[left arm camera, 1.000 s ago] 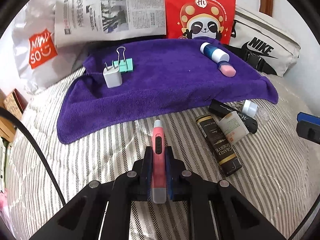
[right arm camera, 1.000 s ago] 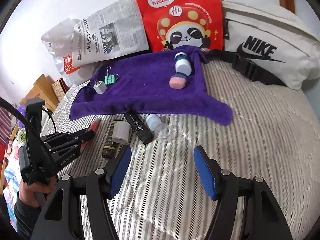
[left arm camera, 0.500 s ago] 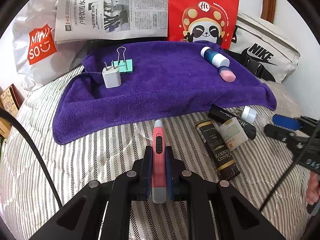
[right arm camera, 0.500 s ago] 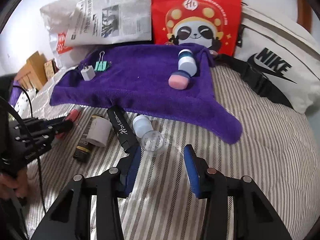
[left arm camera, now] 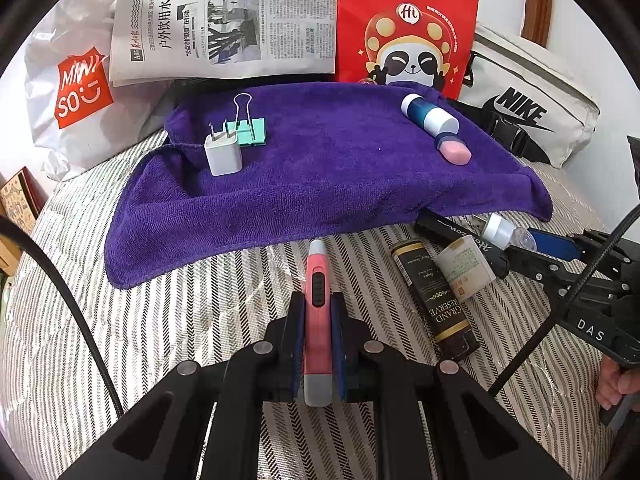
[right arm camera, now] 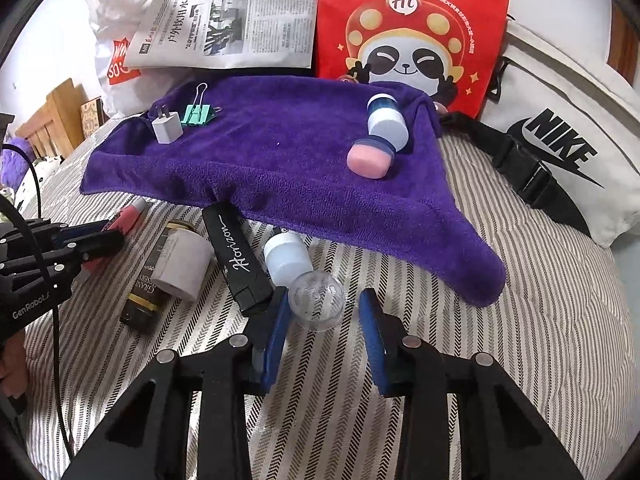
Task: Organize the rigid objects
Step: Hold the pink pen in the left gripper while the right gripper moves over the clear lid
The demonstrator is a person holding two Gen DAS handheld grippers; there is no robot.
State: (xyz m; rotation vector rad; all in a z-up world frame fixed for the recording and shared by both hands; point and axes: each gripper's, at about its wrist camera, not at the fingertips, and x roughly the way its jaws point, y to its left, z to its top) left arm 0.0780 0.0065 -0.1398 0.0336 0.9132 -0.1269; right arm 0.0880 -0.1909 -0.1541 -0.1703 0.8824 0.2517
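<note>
On the one purple towel [left arm camera: 320,172] lie four things: one charger [left arm camera: 223,156], one binder clip [left arm camera: 250,130], one blue bottle [left arm camera: 430,116], one pink case [left arm camera: 454,151]. On the striped bedding: one pink cutter [left arm camera: 317,320], two black tubes [left arm camera: 434,300] [right arm camera: 238,258], one white jar [left arm camera: 464,266], one clear bottle [right arm camera: 304,276]. Behind: three bags, one newspaper [left arm camera: 224,20].

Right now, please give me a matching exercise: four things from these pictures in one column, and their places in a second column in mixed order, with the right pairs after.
Things
1. pink utility knife
2. white charger plug
3. clear round bottle
4. black Horizon tube

Places
A. on the purple towel, beside the green binder clip
B. on the striped bedding, its far end under the towel's edge
C. clamped in the left gripper
D. between the closing jaws of the right gripper, not yet pressed

Pairs: 1-C, 2-A, 3-D, 4-B
</note>
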